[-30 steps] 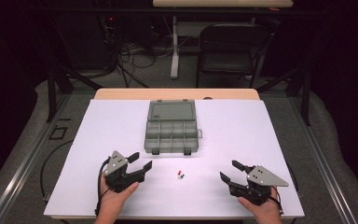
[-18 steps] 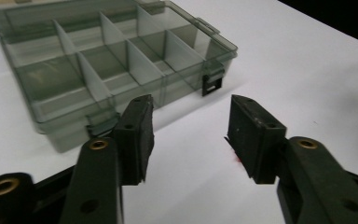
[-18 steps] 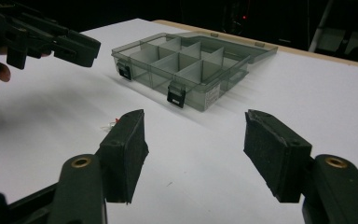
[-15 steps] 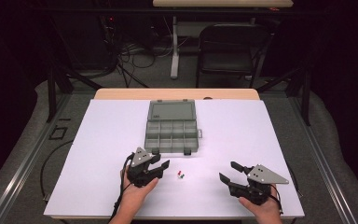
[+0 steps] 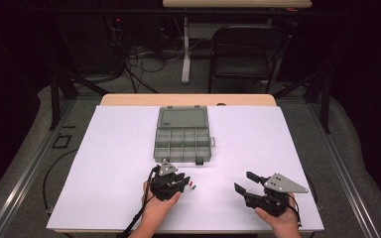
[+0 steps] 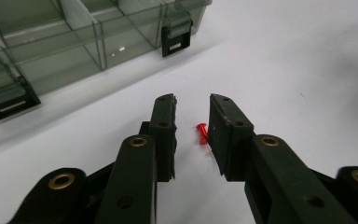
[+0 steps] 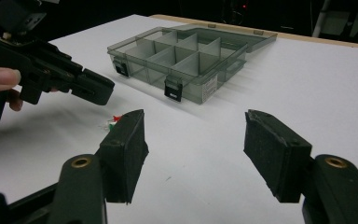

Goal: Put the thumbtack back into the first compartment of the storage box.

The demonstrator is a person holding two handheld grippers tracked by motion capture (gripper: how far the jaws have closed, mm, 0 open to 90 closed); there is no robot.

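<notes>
1. Near the counter's (image 5: 109,148) front edge, left of centre, the left tongs (image 5: 184,182) have slid rightward since a second ago and now straddle a small red plastic push pin (image 6: 202,131), jaws narrowly parted, gripping nothing yet.
2. Behind it, mid-counter, the open smoky-grey plastic compartment box (image 5: 182,142) is unmoved; a pin-into-box pickup looks imminent.
3. Toward the front right corner, the right tongs (image 5: 243,182) have stayed put, wide open and empty.
</notes>
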